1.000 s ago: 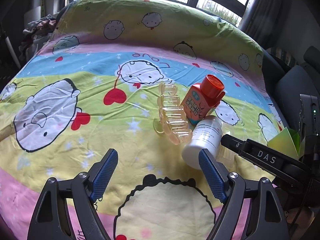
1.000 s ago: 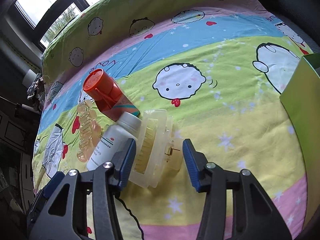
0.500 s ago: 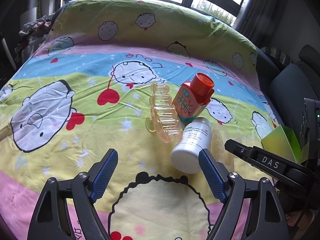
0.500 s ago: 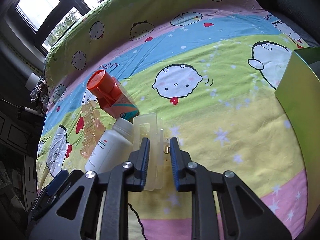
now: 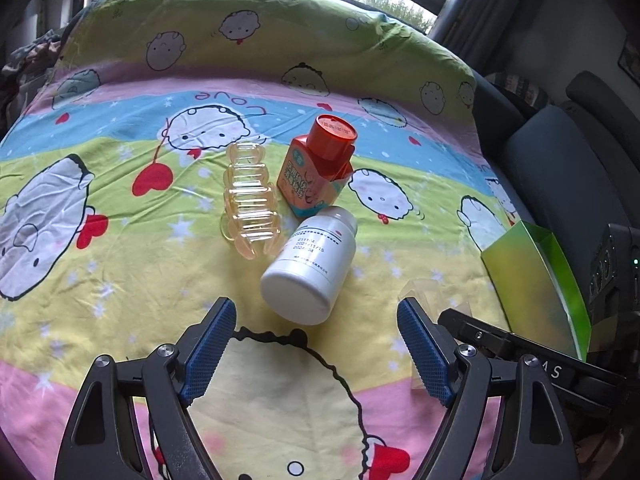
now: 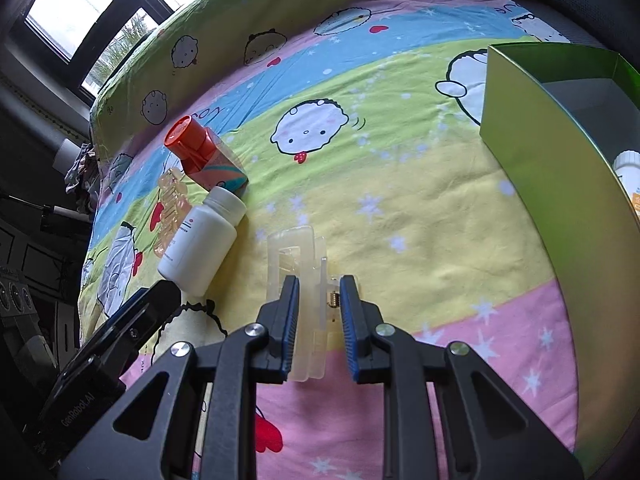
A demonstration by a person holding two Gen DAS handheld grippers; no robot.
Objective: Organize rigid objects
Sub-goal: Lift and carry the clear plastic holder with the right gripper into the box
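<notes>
Where legible (faintly): white bottle (image 5: pixel 310 266), "2021/11/15".

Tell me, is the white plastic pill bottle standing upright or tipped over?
Tipped over. The white plastic pill bottle lies on its side on the cartoon-print bedsheet, its flat base facing the left wrist camera, cap pointing away.

The left tongs (image 5: pixel 316 344) hang open over the bedsheet (image 5: pixel 120 272), just short of the white bottle (image 5: pixel 312 264).
</notes>
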